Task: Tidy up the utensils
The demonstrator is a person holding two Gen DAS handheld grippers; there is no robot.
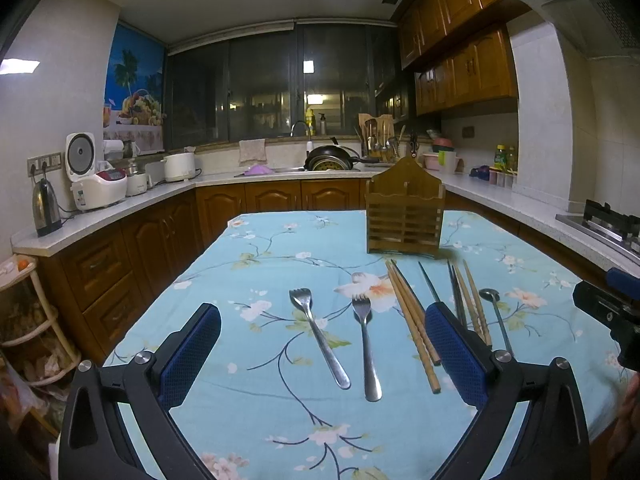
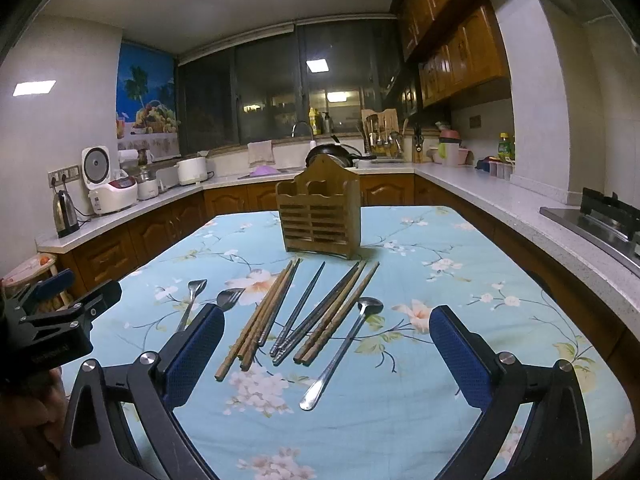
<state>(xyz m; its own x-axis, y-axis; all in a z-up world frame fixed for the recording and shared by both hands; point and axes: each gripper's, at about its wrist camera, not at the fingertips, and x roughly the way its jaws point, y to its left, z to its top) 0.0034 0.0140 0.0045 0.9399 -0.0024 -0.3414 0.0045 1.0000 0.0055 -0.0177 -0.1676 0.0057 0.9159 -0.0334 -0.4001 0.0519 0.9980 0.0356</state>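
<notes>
Left wrist view: two forks (image 1: 340,340) flat on the floral tablecloth (image 1: 260,248), tines far, between the spread blue pads of the left gripper (image 1: 322,322), released, nothing grasped. Right of them, wooden and dark chopsticks (image 1: 412,320), then a steel spoon (image 1: 496,320). Farther back, upright wooden cutlery holder (image 1: 404,216). Right gripper (image 2: 326,326) likewise wide open above chopsticks and spoon.
</notes>
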